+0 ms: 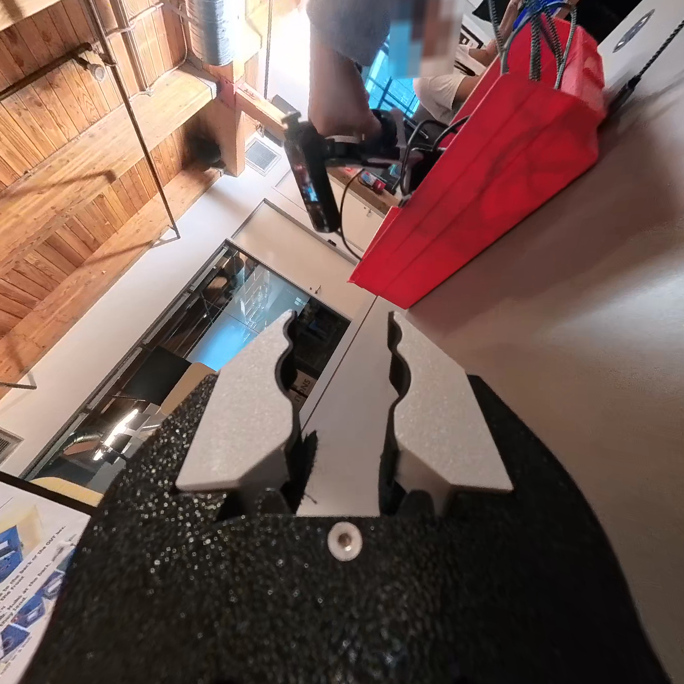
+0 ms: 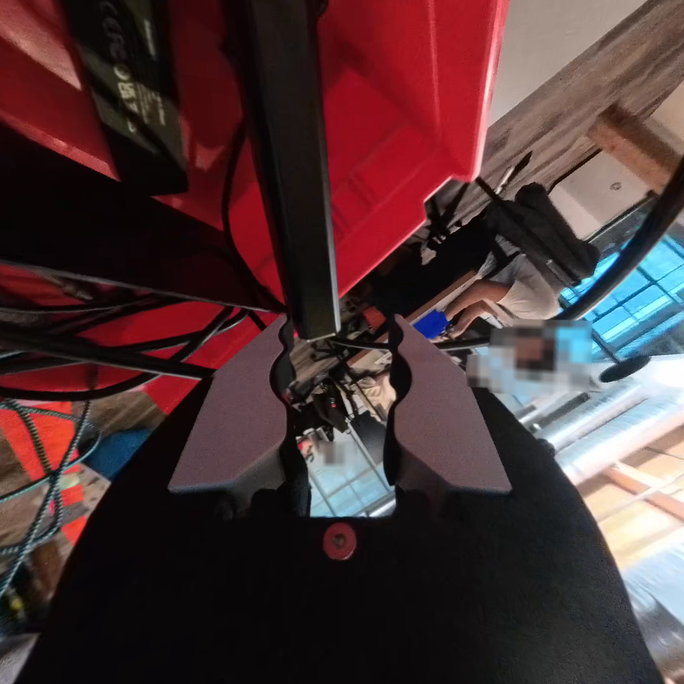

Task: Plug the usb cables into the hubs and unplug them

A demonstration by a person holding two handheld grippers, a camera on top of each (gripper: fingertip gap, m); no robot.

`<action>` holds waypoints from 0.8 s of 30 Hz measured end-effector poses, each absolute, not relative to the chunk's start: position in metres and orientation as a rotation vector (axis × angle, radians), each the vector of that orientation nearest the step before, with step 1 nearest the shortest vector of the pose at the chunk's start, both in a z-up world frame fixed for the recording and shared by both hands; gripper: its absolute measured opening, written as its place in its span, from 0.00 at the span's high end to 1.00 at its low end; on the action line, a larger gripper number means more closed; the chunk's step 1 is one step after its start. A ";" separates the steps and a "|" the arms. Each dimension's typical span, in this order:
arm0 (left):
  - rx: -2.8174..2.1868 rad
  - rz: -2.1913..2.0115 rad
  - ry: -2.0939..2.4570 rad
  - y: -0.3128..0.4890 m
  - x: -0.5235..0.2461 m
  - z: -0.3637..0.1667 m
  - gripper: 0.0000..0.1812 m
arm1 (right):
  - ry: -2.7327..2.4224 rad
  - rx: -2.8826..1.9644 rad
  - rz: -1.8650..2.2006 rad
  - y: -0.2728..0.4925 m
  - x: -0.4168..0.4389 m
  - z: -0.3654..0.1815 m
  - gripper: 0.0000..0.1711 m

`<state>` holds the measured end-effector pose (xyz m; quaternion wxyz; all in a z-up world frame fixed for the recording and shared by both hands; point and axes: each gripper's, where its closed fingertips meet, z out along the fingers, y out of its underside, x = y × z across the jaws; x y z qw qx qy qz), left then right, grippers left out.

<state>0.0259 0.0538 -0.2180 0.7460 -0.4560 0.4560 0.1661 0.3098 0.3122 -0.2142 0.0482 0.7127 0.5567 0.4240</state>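
A red bin (image 1: 481, 177) is taken as the landmark. In the left wrist view the left gripper (image 1: 342, 318) is seen with its fingers apart and nothing between them, held over the pale table (image 1: 555, 370) just short of the bin's near corner. Braided cables (image 1: 536, 48) are seen hanging over the bin's far rim. In the right wrist view the right gripper (image 2: 340, 322) is also spread and empty, reaching toward the bin (image 2: 388, 129); a long black bar (image 2: 296, 185), possibly a hub, though that cannot be told for sure, is seen inside it among loose black cables (image 2: 111, 333), its end just beyond the fingertips. No plug is seen seated in a port, so no progress can be confirmed; plugging and unplugging are judged largely left to do.
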 end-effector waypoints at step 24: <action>-1.263 0.486 0.777 0.065 -0.011 -0.221 0.76 | 1.673 4.214 0.124 0.196 0.319 -0.094 0.67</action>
